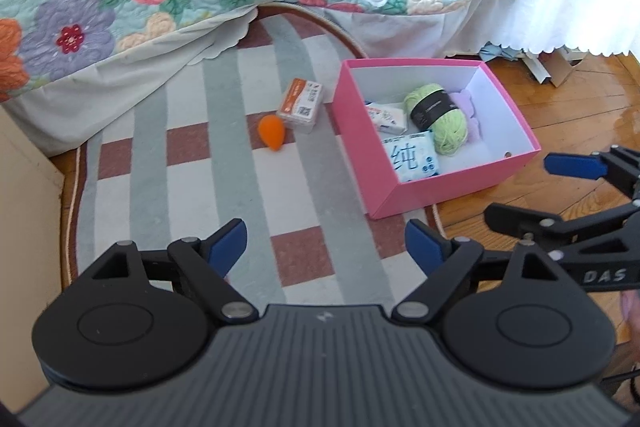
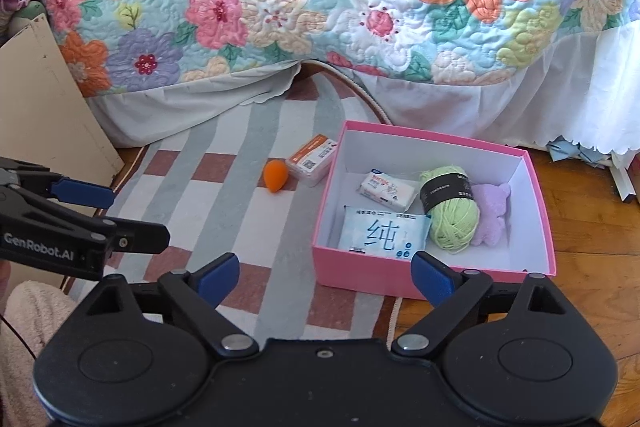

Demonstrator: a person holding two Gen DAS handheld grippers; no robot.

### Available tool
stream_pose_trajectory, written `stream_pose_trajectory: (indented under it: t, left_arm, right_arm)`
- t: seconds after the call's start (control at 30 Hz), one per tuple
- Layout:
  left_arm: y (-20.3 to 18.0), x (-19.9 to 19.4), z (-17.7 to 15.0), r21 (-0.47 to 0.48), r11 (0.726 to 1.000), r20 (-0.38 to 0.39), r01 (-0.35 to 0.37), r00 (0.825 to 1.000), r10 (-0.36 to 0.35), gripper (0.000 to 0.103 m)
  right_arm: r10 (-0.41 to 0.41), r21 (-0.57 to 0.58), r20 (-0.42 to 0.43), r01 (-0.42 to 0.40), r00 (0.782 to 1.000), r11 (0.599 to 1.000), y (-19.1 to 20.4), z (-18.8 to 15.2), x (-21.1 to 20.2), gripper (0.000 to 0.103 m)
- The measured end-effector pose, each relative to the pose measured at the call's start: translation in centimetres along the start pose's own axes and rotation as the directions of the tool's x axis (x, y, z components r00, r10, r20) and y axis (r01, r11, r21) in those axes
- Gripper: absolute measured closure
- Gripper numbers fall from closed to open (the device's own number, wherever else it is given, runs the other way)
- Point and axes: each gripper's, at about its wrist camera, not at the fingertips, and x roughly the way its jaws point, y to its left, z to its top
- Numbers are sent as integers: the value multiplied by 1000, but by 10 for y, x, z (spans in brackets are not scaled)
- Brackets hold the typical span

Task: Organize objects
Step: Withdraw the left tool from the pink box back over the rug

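1. The blue-and-white tissue pack (image 2: 384, 233) in the pink box (image 2: 536, 187) bears a large blue character, "纯".
2. The left tool (image 2: 136, 215), seen from the right wrist, reads "GenRobot.AI" on its black side.
3. The right tool (image 1: 532, 187), seen from the left wrist, shows the letters "DAS".
4. The orange-and-white packet (image 1: 301, 103) on the rug carries a QR code; its small print is unreadable.

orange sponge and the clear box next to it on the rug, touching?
Apart. The right wrist view shows a strip of rug between the orange sponge and the clear box.

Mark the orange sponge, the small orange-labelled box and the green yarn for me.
orange sponge (image 2: 275, 176), right wrist view, middle of its body.
small orange-labelled box (image 2: 312, 159), right wrist view, top label.
green yarn (image 2: 452, 213), right wrist view, below black band.
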Motion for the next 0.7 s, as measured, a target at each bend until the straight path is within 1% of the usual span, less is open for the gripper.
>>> stream_pose_trajectory:
  t: [0.13,0.23,0.47,0.7]
  left_arm:
    - [12,-4,-3,-20,1000,17,-16,1000,16,8]
    - [21,-7,-4,-42,999,28,-26,999,27,7]
    - [38,-5,-3,-71,997,32,-9,999,11,5]
    - [55,10,5,-91,994,36,-64,997,67,5]
  right_arm:
    - [27,-23,-7,-28,1000,999,9,1,-1,8]
    - [32,-53,-10,-33,999,998,18,2,0,8]
    - [63,-103,1,-62,998,993,34,8,4,8]
    - [98,-154,32,-92,995,984,47,18,25,8]
